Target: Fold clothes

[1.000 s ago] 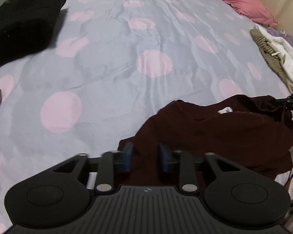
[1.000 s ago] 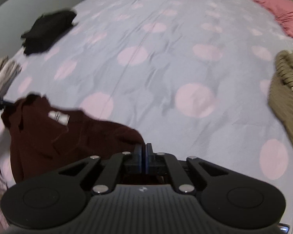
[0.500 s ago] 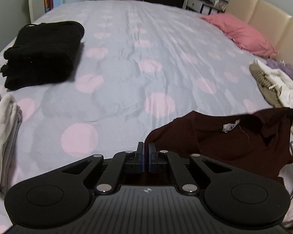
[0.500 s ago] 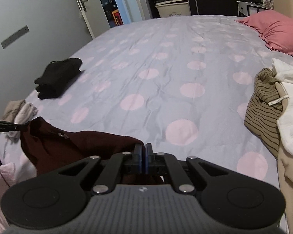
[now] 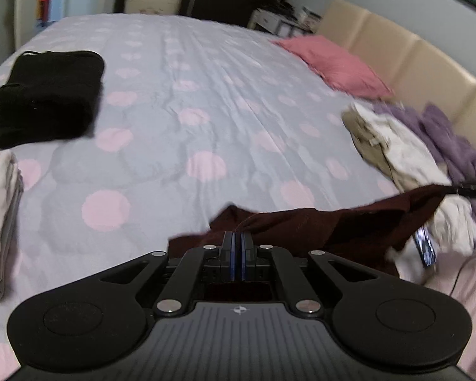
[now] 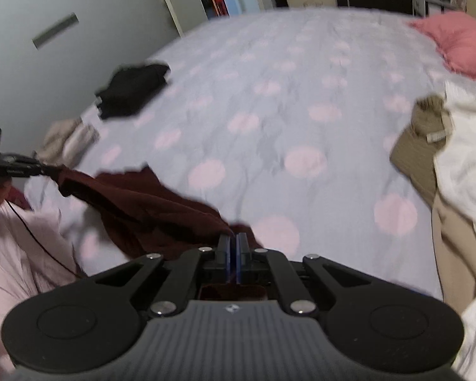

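— Maroon garment [image 5: 317, 225], where is it?

— Stretched between my two grippers above the near edge of the bed [image 5: 206, 111]. My left fingers [image 5: 237, 255] are pinched closed on one end, my right fingers [image 6: 237, 255] closed on the other.

— Around it?

— Folded black clothes [image 5: 47, 95] far left, unfolded pile [image 5: 406, 146] right.

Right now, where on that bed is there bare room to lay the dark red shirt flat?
The spotted sheet is bare mid-bed, between the folded black garment and the unfolded pile. Both edges are crowded; beige folded clothes sit near-left.
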Demonstrator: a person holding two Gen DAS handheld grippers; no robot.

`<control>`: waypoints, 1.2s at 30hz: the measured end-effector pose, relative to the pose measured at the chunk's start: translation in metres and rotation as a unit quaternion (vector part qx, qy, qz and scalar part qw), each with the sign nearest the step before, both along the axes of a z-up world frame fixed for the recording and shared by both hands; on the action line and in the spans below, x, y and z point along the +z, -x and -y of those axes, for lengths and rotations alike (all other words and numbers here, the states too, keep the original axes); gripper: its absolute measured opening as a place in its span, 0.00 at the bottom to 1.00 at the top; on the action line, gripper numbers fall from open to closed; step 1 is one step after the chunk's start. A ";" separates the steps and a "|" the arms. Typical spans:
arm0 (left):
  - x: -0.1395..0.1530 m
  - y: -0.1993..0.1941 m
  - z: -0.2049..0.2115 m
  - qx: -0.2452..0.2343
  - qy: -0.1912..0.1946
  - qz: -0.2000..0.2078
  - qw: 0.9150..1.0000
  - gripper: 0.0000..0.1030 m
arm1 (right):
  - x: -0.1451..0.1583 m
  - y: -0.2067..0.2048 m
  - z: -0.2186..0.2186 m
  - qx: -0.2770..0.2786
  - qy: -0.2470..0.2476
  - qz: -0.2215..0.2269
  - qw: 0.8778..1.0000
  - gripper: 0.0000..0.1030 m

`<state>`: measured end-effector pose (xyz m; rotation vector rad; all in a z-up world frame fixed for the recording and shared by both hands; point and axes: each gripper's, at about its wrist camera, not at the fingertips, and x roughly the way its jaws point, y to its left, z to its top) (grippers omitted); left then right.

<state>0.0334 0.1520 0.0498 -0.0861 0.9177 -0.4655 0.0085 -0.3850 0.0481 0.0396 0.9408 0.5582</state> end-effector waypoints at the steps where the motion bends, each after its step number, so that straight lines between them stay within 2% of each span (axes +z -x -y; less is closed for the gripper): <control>1: -0.003 0.001 0.003 -0.010 -0.008 -0.007 1.000 0.02 | -0.008 -0.004 -0.001 -0.001 0.008 -0.012 1.000 0.04; 6: -0.034 -0.011 0.019 -0.018 -0.057 -0.051 0.997 0.02 | -0.050 -0.030 -0.016 -0.013 0.067 -0.051 0.996 0.04; 9: -0.047 -0.023 0.029 -0.018 -0.083 -0.052 0.995 0.02 | -0.057 -0.036 -0.030 0.005 0.103 -0.036 0.994 0.05; 10: -0.049 -0.024 0.032 -0.018 -0.088 -0.049 0.995 0.02 | -0.056 -0.036 -0.032 0.009 0.111 -0.029 0.993 0.09; 16: -0.050 -0.027 0.036 -0.011 -0.094 -0.042 0.995 0.02 | -0.030 -0.028 -0.042 0.051 0.137 0.043 0.988 0.12; 19: -0.049 -0.028 0.038 -0.014 -0.095 -0.040 0.995 0.02 | -0.016 -0.028 -0.054 0.086 0.136 0.076 0.984 0.23; 21: -0.050 -0.030 0.038 -0.012 -0.095 -0.042 0.994 0.02 | -0.017 -0.033 -0.067 0.124 0.141 0.082 0.979 0.22; 25: -0.050 -0.031 0.038 -0.008 -0.098 -0.045 0.994 0.02 | -0.034 -0.042 -0.095 0.204 0.181 0.083 0.959 0.22; 29: -0.051 -0.030 0.038 -0.008 -0.098 -0.045 0.994 0.02 | -0.055 -0.051 -0.101 0.237 0.209 0.068 0.946 0.22; 31: -0.053 -0.030 0.037 -0.006 -0.096 -0.046 0.994 0.02 | -0.063 -0.054 -0.099 0.240 0.212 0.051 0.946 0.19; 32: -0.053 -0.030 0.037 -0.006 -0.096 -0.047 0.994 0.02 | -0.064 -0.052 -0.098 0.243 0.208 0.047 0.946 0.08; 33: -0.054 -0.031 0.037 -0.006 -0.097 -0.048 0.994 0.02 | -0.062 -0.050 -0.097 0.245 0.199 0.049 0.948 0.05; 36: -0.056 -0.031 0.036 -0.006 -0.099 -0.049 0.994 0.02 | -0.048 -0.046 -0.089 0.222 0.161 0.066 0.959 0.05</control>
